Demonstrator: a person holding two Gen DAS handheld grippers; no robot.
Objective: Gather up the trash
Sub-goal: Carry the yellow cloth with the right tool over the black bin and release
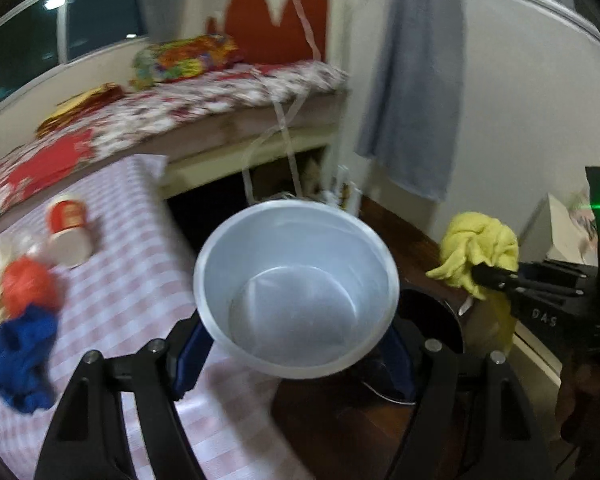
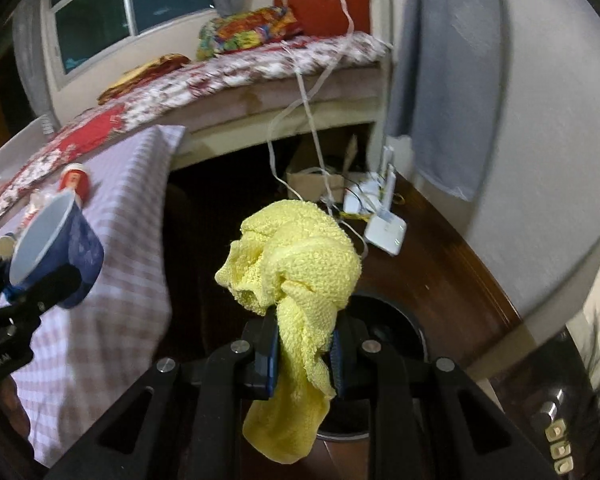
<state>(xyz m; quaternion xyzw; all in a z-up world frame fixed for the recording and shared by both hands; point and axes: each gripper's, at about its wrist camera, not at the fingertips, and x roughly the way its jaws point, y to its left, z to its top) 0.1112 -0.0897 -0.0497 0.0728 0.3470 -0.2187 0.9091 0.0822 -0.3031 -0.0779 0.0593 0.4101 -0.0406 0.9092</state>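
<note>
I am holding a blue paper cup [image 1: 296, 288] in my left gripper [image 1: 296, 354]; its fingers are pressing the cup walls, the white inside facing the camera. It is hanging beside the checkered tablecloth [image 1: 140, 280], above a dark bin [image 1: 432, 320] on the wooden floor. My right gripper [image 2: 303, 360] is pinching a crumpled yellow cloth [image 2: 296, 264] above the same bin. On the tablecloth a red cup [image 1: 69, 230], an orange rag [image 1: 28, 286] and a blue rag [image 1: 22, 360] are lying.
</note>
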